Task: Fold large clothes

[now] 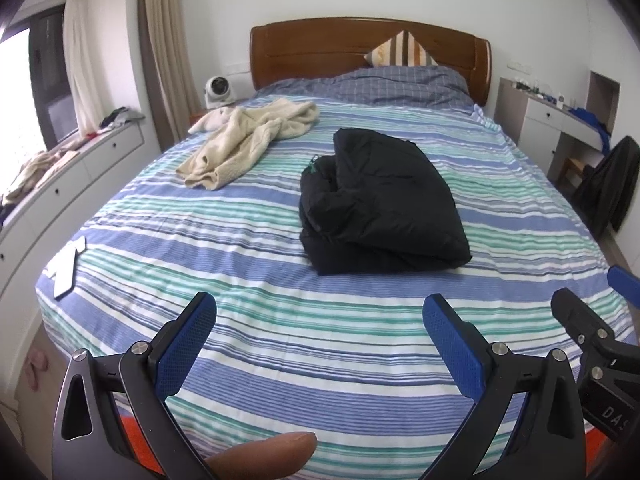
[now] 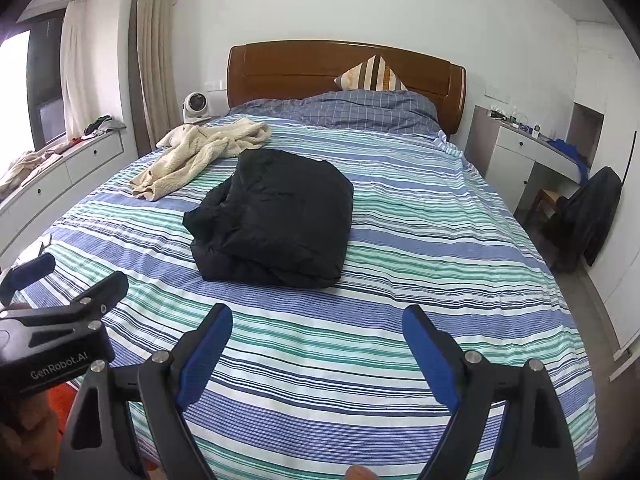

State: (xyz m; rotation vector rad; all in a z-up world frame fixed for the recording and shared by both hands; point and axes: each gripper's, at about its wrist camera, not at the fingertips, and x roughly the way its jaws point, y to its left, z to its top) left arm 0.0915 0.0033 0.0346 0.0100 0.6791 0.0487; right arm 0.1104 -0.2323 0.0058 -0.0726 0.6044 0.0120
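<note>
A black puffy jacket (image 1: 380, 204) lies folded into a thick bundle on the middle of the striped bed (image 1: 280, 360); it also shows in the right wrist view (image 2: 276, 216). A cream fleece garment (image 1: 248, 140) lies crumpled and unfolded at the far left of the bed, seen too in the right wrist view (image 2: 204, 152). My left gripper (image 1: 320, 320) is open and empty, held over the bed's foot, well short of the jacket. My right gripper (image 2: 318, 332) is open and empty beside it, also short of the jacket.
A wooden headboard (image 1: 360, 52) with a striped pillow (image 1: 400, 50) and a checked duvet (image 1: 380, 84) stands at the back. White drawers (image 1: 60, 188) run along the left. A desk and a chair with dark clothing (image 1: 612, 184) stand right. A white paper (image 1: 66, 264) lies on the bed's left edge.
</note>
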